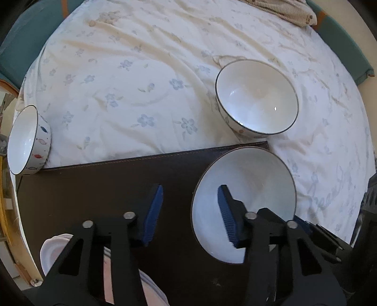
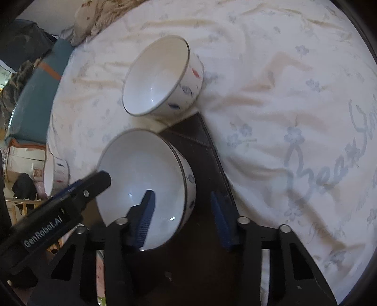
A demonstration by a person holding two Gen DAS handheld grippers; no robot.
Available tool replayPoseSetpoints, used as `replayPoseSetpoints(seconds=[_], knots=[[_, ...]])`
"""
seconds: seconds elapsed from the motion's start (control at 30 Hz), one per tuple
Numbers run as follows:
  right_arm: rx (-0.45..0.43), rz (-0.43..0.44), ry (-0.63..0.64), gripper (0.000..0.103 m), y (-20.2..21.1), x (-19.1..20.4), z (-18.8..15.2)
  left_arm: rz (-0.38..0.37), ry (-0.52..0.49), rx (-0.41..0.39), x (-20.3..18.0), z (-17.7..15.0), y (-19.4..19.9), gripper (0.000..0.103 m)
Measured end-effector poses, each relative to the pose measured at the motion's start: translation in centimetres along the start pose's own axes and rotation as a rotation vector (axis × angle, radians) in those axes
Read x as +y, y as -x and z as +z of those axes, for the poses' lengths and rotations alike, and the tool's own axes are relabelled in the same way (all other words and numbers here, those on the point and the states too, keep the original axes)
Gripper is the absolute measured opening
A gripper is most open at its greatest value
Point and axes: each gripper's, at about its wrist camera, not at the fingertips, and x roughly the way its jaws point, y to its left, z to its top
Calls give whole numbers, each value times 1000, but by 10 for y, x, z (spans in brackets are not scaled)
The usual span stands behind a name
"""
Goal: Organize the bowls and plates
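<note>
A white bowl (image 1: 245, 188) (image 2: 141, 179) stands on the dark mat (image 1: 94, 188) (image 2: 202, 150). My left gripper (image 1: 190, 211) is open, its right finger inside this bowl and its left finger outside. My right gripper (image 2: 181, 211) is open and straddles the bowl's near-right wall, left finger inside. A second white bowl (image 1: 256, 98) (image 2: 160, 77) sits on the floral bedsheet just beyond the mat. A third bowl (image 1: 26, 141) (image 2: 56, 174) with fish marks stands at the mat's far-left corner. White plates (image 1: 54, 249) lie stacked under my left gripper.
The floral sheet (image 1: 141, 70) covers a bed and wrinkles around the bowls. A teal bed edge (image 1: 23, 35) runs along the far side. A striped pillow (image 1: 282, 9) lies at the far right. Furniture and clutter (image 2: 21, 164) stand beyond the bed's left edge.
</note>
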Motion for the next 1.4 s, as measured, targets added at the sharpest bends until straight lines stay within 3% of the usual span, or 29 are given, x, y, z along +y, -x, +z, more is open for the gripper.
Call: replayPoseSetpoints(seconds=[0.07, 0.1, 0.13, 0.27, 0.63, 0.93, 1.4], knots=[[8, -6, -4, 38, -4, -2, 0, 1, 4, 20, 0, 1, -7, 31], [10, -8, -3, 35, -5, -3, 0, -3, 5, 35, 0, 1, -11, 16], [14, -5, -3, 33, -6, -3, 1, -10, -1, 68, -1, 2, -18, 10], [45, -5, 14, 22, -14, 0, 0, -23, -13, 113, -1, 4, -30, 8], [41, -13, 13, 22, -14, 2, 0, 5, -61, 94, -9, 2, -28, 7], [30, -18, 27, 22, -5, 5, -2, 0, -80, 56, -17, -9, -3, 7], [5, -19, 70, 22, 21, 28, -13, -8, -64, 13, 2, -23, 30, 7]])
